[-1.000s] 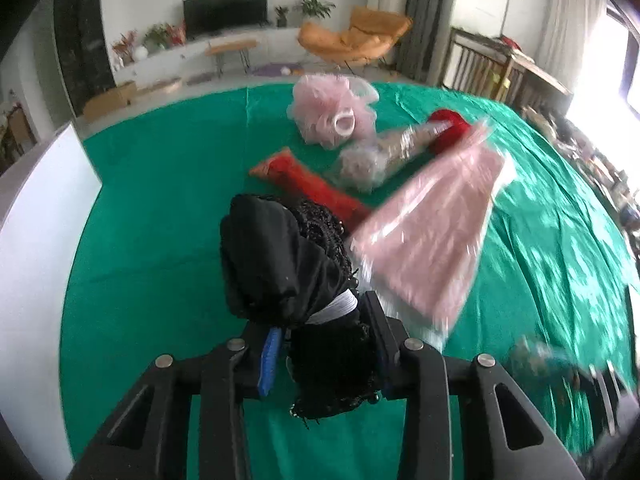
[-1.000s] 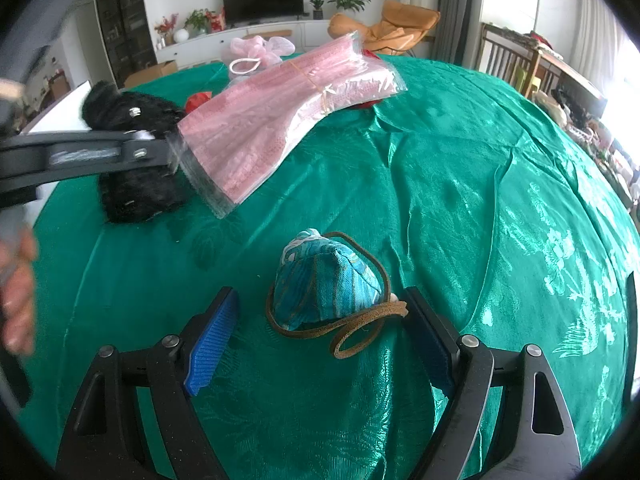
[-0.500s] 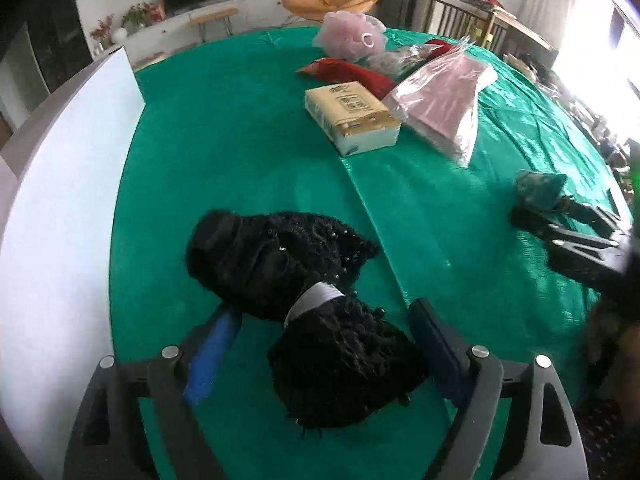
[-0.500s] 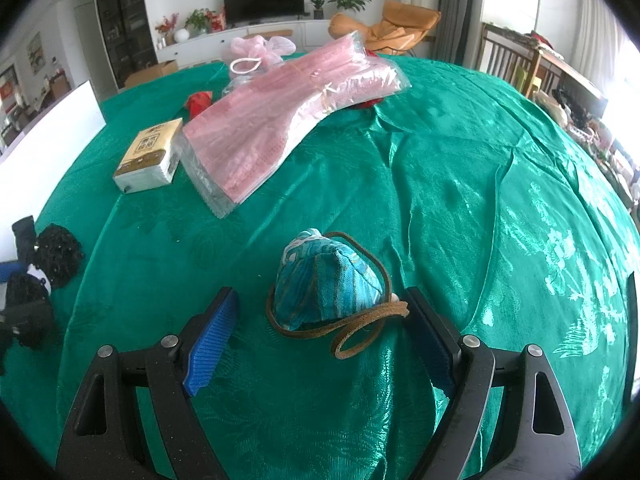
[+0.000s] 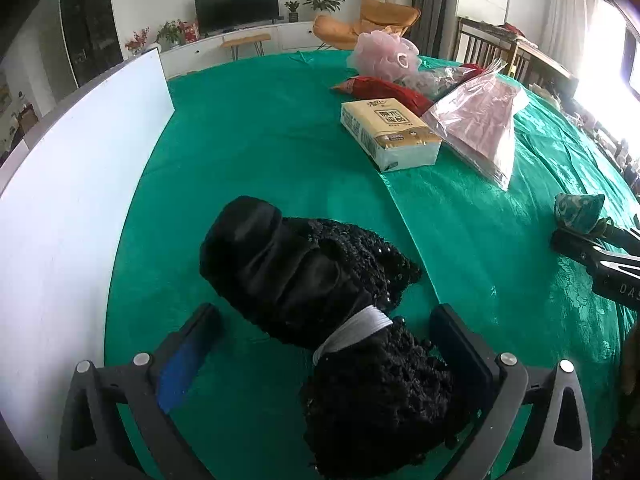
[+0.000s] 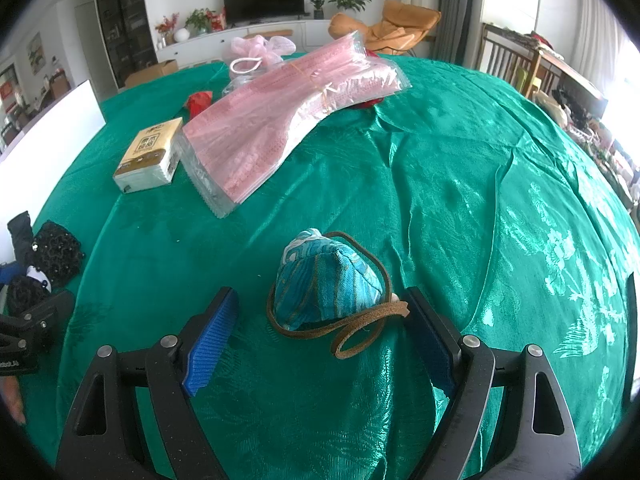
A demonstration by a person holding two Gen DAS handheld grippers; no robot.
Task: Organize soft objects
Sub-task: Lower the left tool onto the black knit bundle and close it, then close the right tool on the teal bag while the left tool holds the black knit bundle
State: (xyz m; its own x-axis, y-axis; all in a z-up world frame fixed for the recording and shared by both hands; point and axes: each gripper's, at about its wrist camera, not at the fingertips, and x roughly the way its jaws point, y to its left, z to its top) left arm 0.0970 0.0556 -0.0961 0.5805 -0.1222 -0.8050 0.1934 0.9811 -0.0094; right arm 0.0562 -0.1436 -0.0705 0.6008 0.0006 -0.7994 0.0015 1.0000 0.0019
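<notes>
Your left gripper (image 5: 324, 344) sits low over the green tablecloth (image 5: 260, 152), jaws spread wide. The black beaded fabric bundle (image 5: 320, 292) lies on the cloth between them, cinched by a white band (image 5: 352, 330). Its near lobe presses up against the right-side finger; the blue-padded finger (image 5: 184, 360) stands clear of it with cloth showing in the gap. The lower end of the bundle is cut off by the gripper frame, so its full outline is hard to make out.

Your right gripper (image 6: 324, 332) is likewise spread open around the teal woven pouch (image 6: 324, 284), which rests on the tablecloth between the fingers. Its brown leather cord (image 6: 356, 332) loops out toward the right-side finger and looks to touch it; the pouch body touches neither pad. From the left wrist view, the pouch shows only partly at the far right edge.

Farther up the table: a tan tissue pack (image 5: 388, 132) just beside a clear bag of pink sheets (image 6: 288, 124). The bag's far end overlaps something red (image 6: 366, 102), mostly hidden. Behind these lie a red packet (image 5: 380, 88), a pink mesh bath pouf (image 5: 384, 54) and a crinkled clear wrapper (image 5: 440, 80) whose contents you cannot read.

A white board (image 5: 72, 184) stands along the left edge of the table, near the black bundle. A bit of your hand (image 6: 10, 400) shows at the lower left, blurred.
</notes>
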